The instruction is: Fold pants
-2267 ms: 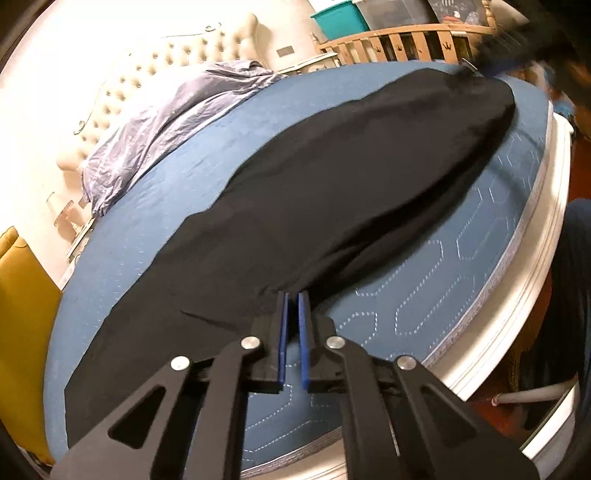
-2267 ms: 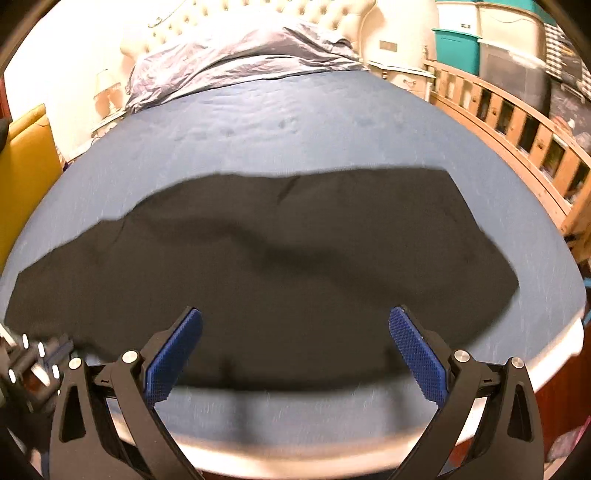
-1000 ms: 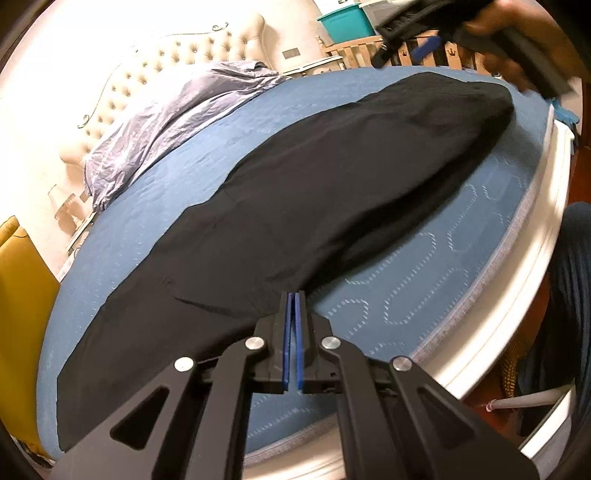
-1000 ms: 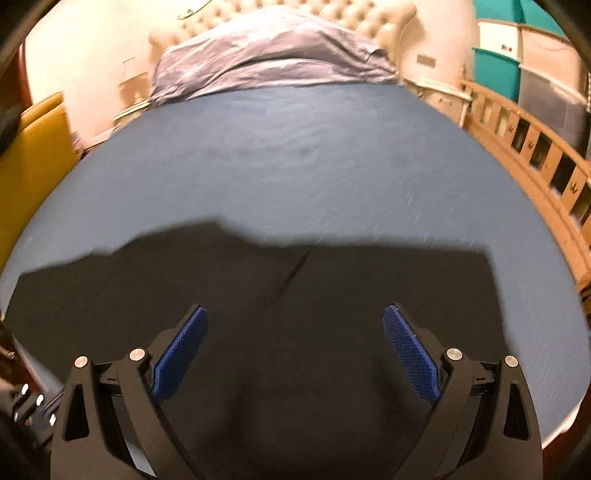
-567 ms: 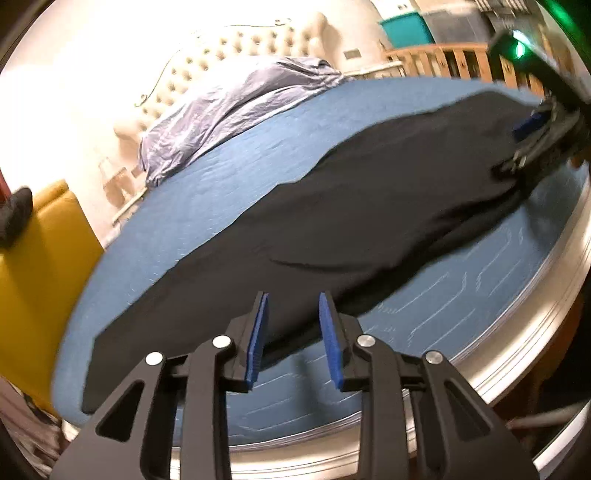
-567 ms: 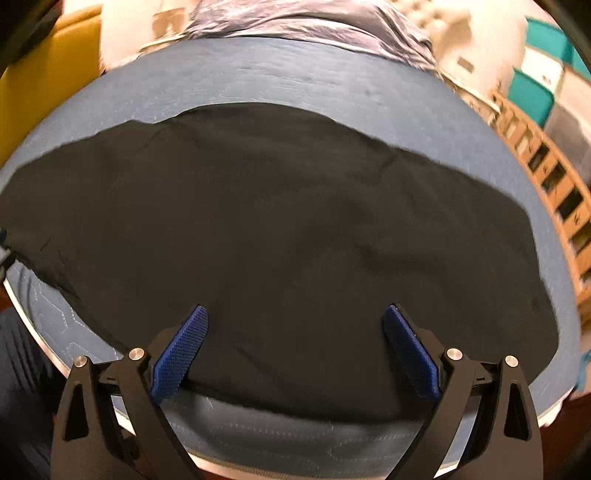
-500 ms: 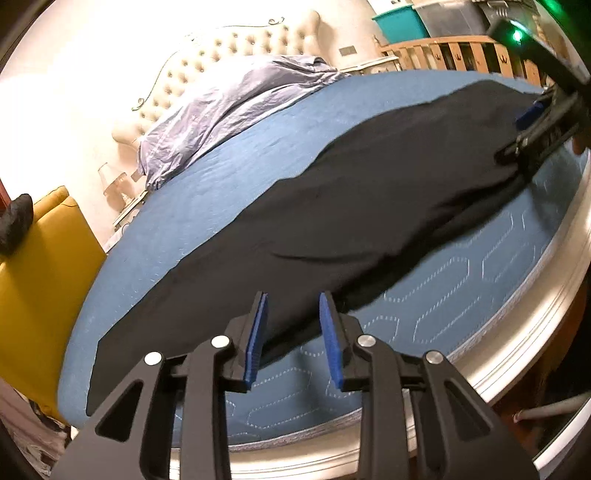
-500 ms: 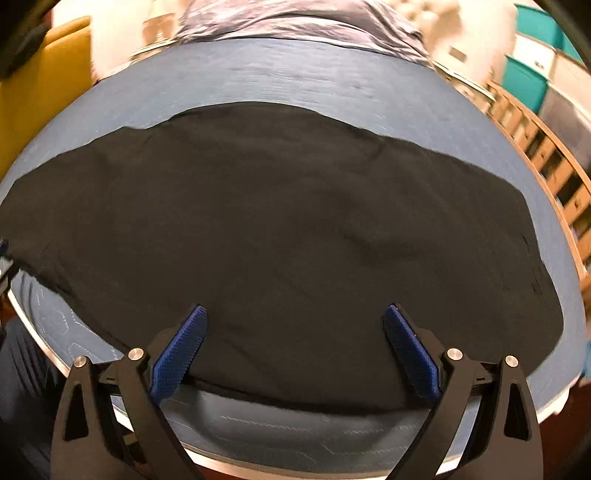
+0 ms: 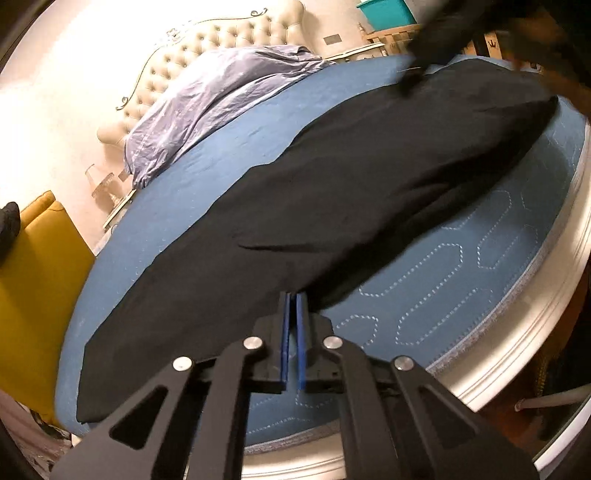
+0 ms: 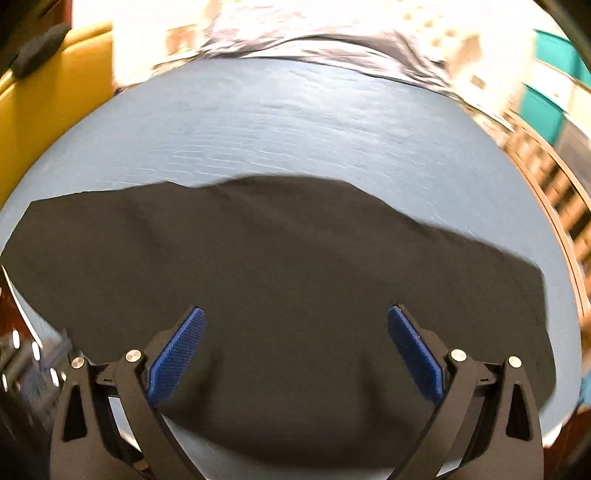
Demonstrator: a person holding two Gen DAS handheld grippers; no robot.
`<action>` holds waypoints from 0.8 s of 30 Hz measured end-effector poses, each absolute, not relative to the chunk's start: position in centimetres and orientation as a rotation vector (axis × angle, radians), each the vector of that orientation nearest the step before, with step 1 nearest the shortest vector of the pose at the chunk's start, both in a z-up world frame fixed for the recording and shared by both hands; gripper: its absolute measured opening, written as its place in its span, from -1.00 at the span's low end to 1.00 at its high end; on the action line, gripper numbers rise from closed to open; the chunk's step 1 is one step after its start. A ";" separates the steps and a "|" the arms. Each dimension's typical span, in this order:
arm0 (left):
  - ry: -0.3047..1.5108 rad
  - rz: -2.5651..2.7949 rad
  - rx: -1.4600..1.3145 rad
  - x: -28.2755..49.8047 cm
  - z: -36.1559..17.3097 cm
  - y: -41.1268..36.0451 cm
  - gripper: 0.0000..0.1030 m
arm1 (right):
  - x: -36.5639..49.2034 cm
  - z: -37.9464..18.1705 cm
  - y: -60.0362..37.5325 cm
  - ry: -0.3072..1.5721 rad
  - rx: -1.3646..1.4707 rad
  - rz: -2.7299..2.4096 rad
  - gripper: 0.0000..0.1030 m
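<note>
Black pants (image 9: 332, 192) lie stretched lengthwise across the blue mattress (image 9: 461, 266), close to its near edge. My left gripper (image 9: 291, 295) is shut, its blue pads pinched at the pants' near edge about midway along. In the right wrist view the pants (image 10: 277, 266) spread wide below my right gripper (image 10: 293, 312). It hangs open over the cloth with nothing between its blue pads (image 10: 177, 354). A dark blurred arm and tool (image 9: 443, 33) show at the pants' far end in the left wrist view.
A lilac duvet (image 9: 221, 85) is bunched by the tufted headboard (image 9: 229, 37). A yellow chair (image 9: 37, 277) stands left of the bed. The white bed frame (image 9: 535, 314) rims the mattress. A wooden railing (image 10: 554, 177) and teal bins (image 10: 546, 96) are on the right.
The left gripper, partly open half a second ago, has shut at the pants' near edge. The right gripper has swung back over the pants, still open, and its view is blurred.
</note>
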State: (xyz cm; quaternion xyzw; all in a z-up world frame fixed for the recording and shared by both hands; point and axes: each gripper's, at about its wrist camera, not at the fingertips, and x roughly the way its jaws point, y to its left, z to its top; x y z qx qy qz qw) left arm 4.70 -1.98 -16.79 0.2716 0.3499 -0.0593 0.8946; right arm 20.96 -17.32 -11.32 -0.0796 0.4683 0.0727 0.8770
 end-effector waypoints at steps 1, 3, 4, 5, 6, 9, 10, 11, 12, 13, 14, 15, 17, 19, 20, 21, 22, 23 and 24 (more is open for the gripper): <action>0.731 -0.126 0.549 4.6 -16.7 -1.8 -0.98 | 21.9 -11.3 -16.2 0.980 -0.175 0.176 0.86; 0.732 -0.128 0.541 4.5 -16.7 -1.7 -0.99 | 24.6 -11.7 -12.6 0.989 -0.213 0.247 0.86; 0.732 -0.128 0.538 4.5 -16.7 -1.7 -0.99 | 25.9 -12.1 -10.9 0.991 -0.250 0.262 0.86; 0.732 -0.130 0.536 4.6 -16.6 -1.7 -0.99 | 26.7 -12.3 -9.7 0.991 -0.279 0.265 0.86; 0.732 -0.132 0.532 4.6 -16.6 -1.6 -0.99 | 27.8 -12.7 -8.6 0.994 -0.303 0.268 0.86; 0.733 -0.141 0.516 4.7 -16.7 -1.3 -0.99 | 30.6 -14.1 -7.1 1.034 -0.314 0.266 0.86; 0.733 -0.143 0.511 4.7 -16.7 -1.2 -0.99 | 31.6 -14.7 -6.9 1.044 -0.324 0.246 0.86; 0.733 -0.144 0.508 4.7 -16.8 -1.2 -0.99 | 32.4 -15.4 -6.7 1.056 -0.333 0.213 0.86; 0.735 -0.147 0.501 4.6 -16.8 -1.1 -1.00 | 33.1 -15.6 -6.9 1.059 -0.314 0.204 0.86; 0.738 -0.151 0.495 4.7 -16.8 -1.1 -1.00 | 33.5 -15.6 -7.2 1.056 -0.285 0.199 0.86; 0.744 -0.158 0.487 4.6 -16.8 -1.0 -1.00 | 33.9 -15.5 -7.7 1.058 -0.252 0.170 0.87; 0.744 -0.160 0.481 4.5 -16.9 -0.9 -1.00 | 34.1 -15.3 -8.1 1.056 -0.227 0.134 0.87; 0.738 -0.165 0.469 4.1 -16.8 -0.8 -1.00 | 33.4 -14.3 -8.8 1.034 -0.159 0.094 0.89; 0.735 -0.167 0.394 3.8 -16.0 0.2 -1.00 | 31.1 -12.7 -9.8 0.988 -0.053 0.123 0.89; 0.728 -0.160 0.353 3.7 -15.5 0.9 -1.00 | 30.3 -12.5 -9.9 0.978 -0.036 0.131 0.89; 0.719 -0.147 0.321 3.9 -15.0 1.7 -1.00 | 29.0 -12.3 -10.2 0.971 -0.026 0.134 0.89; 0.706 -0.119 0.286 4.0 -14.4 2.6 -1.00 | 27.9 -12.1 -10.6 0.965 -0.012 0.133 0.89; 0.696 -0.091 0.247 4.3 -13.9 3.5 -1.00 | 26.2 -12.0 -11.3 0.964 0.016 0.126 0.89; 0.694 -0.073 0.222 4.7 -13.7 4.1 -1.00 | 24.7 -12.5 -11.7 0.976 0.036 0.127 0.89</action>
